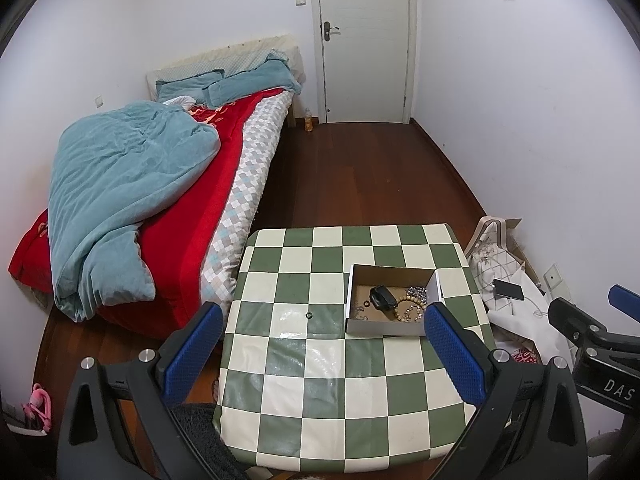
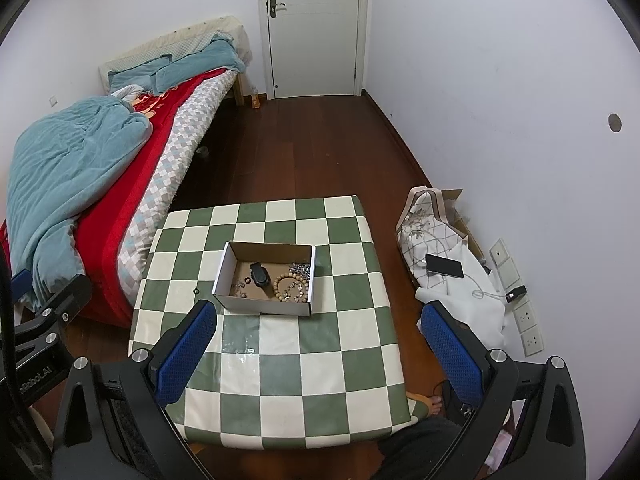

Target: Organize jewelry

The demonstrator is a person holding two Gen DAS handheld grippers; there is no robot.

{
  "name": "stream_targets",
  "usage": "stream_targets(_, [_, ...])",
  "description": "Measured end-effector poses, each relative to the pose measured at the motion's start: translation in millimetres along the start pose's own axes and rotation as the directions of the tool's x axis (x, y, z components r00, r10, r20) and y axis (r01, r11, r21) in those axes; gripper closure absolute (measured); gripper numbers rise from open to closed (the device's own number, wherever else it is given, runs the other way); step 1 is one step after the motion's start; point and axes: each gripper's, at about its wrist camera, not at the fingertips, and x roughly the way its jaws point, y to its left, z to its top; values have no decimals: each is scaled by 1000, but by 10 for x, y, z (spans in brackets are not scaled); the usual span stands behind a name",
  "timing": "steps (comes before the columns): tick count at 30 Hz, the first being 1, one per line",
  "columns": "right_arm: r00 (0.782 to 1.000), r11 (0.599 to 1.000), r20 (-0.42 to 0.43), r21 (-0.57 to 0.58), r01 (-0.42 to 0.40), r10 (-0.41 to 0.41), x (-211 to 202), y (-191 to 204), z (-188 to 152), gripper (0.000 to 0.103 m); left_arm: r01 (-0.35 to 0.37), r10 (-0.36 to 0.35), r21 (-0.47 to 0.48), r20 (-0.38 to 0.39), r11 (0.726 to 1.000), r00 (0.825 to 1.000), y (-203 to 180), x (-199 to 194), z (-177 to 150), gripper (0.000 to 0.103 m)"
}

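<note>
The left gripper (image 1: pixel 322 330) hangs above the near part of the surface (image 1: pixel 304 380) with its jaws spread wide and nothing between them; its blue pads (image 1: pixel 192 354) frame the checkered green-and-cream cloth. The right gripper (image 2: pixel 320 334) hovers at a similar height with its jaws likewise wide apart and holding nothing, its right pad out past the surface's right edge.

Just ahead of both grippers sits an open cardboard box (image 2: pixel 264 306), white outside and brown inside, resting on the cloth toward the middle of the surface. Inside it lie a black clip-like item (image 2: pixel 260 274), a wooden bead bracelet (image 2: pixel 290 286) to its right, a silver chain (image 2: pixel 300 268) bunched in the far right corner, and a few small pieces near the left wall, too small to make out. A small dark ring (image 1: pixel 308 315) lies alone on the cloth, just left of the box and apart from it.

Beyond the surface a dark wooden floor (image 2: pixel 304 148) runs to a closed white door (image 2: pixel 316 28). A bed (image 1: pixel 168 184) with a teal quilt and red blanket stands on the left. To the right, a phone (image 2: pixel 444 266) rests on a heap of white fabric against the wall.
</note>
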Motion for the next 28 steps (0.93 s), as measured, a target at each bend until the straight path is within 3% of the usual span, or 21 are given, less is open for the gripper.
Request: stream_targets(28, [1000, 1000, 2, -1, -2, 2, -64, 12, 7, 0, 17, -17, -4, 30, 1000, 999, 0, -140, 5, 0])
